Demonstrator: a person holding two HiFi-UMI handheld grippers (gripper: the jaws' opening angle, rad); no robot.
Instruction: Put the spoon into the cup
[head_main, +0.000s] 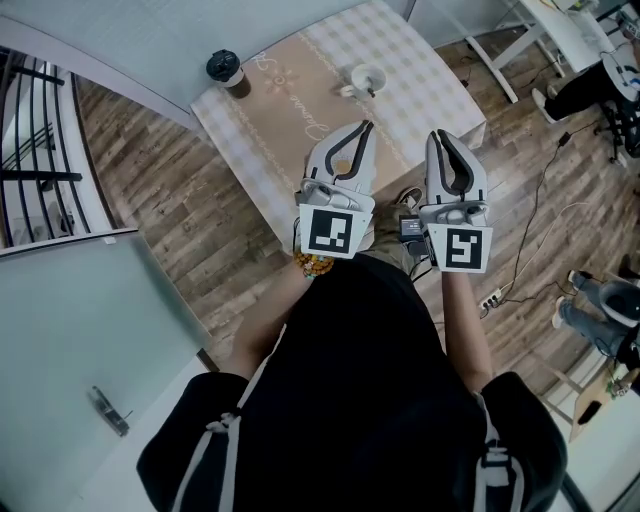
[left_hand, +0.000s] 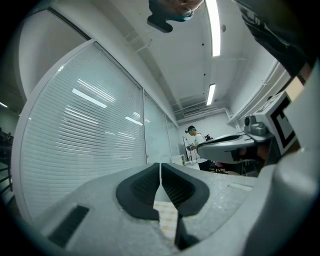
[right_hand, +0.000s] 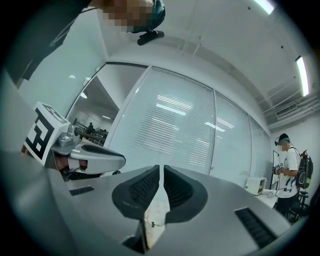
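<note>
A small white cup (head_main: 367, 79) stands on the far right part of the checked tablecloth (head_main: 300, 110). A thin dark thing shows at the cup's mouth; I cannot tell whether it is the spoon. My left gripper (head_main: 367, 126) is held over the table's near edge, jaws shut with nothing between them. My right gripper (head_main: 439, 135) hangs beside it, past the table's right corner, also shut and empty. Both gripper views look up at glass walls and ceiling. The left gripper (left_hand: 160, 165) and the right gripper (right_hand: 161, 168) show their pads pressed together.
A paper cup with a dark lid (head_main: 224, 68) stands at the table's far left corner. Wooden floor surrounds the table. A glass partition (head_main: 90, 300) runs at left, white table legs (head_main: 500, 60) at upper right. Cables and a power strip (head_main: 490, 300) lie at right.
</note>
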